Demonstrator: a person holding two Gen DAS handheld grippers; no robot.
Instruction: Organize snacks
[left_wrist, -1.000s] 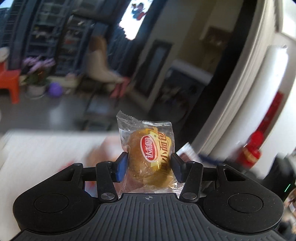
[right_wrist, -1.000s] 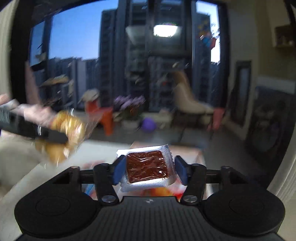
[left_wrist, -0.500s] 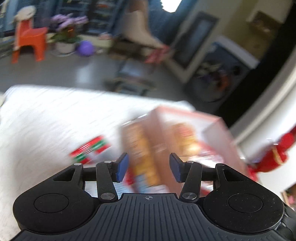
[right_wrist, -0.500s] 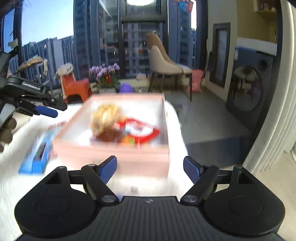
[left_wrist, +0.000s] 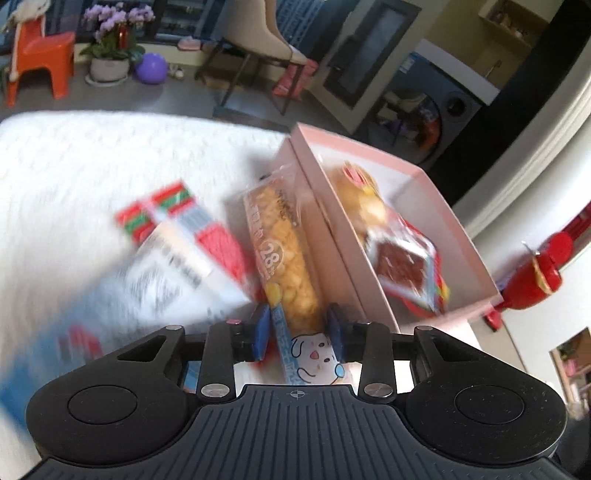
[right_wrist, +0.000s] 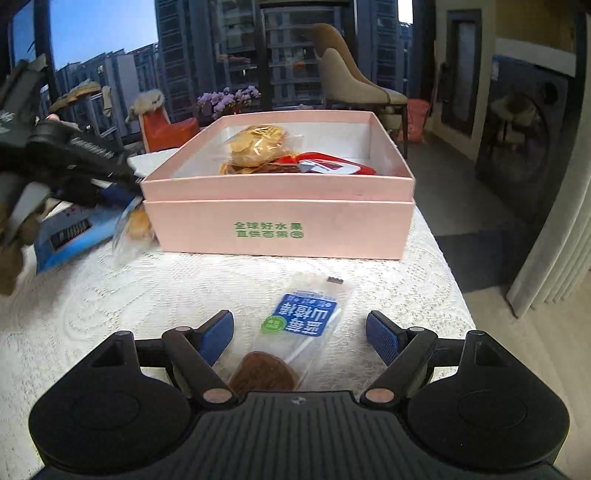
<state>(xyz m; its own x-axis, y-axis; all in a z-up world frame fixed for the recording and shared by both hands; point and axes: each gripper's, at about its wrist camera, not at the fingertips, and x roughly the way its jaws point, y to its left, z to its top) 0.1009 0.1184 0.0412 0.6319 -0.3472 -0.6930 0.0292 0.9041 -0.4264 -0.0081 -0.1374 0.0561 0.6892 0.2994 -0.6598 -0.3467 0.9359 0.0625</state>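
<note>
The job is partly done: some snacks are in the box and some are still out on the white cloth

Start close in on the right wrist view. The right gripper (right_wrist: 299, 332) has its jaws wide open and holds nothing. A flat snack with a blue label (right_wrist: 301, 325) lies on the cloth (right_wrist: 92, 314) between the two open fingers, at 12 o'clock, but the blue pads do not touch it. It still has to go in.

On the left wrist view, the left gripper (left_wrist: 298, 332) has its jaws closing around the near end of a long yellow snack bar (left_wrist: 284, 254), which sits between the two blue pads. The pads look right up against the wrapper, but it is too blurry to be sure they squeeze it. The bar runs toward 12 o'clock and lies just beside the outside wall of the pink box (left_wrist: 424, 177). At 10 o'clock from it are a red and green pack (left_wrist: 162, 210) and a white and blue pack (left_wrist: 162, 273), both blurry. These wait too.

Farther away, inside the box, there is a round golden cake (left_wrist: 358, 192) at 1 o'clock, a dark red square snack (left_wrist: 402, 262) at 2 o'clock and a red wrapper under them. These ones are put away already
</note>
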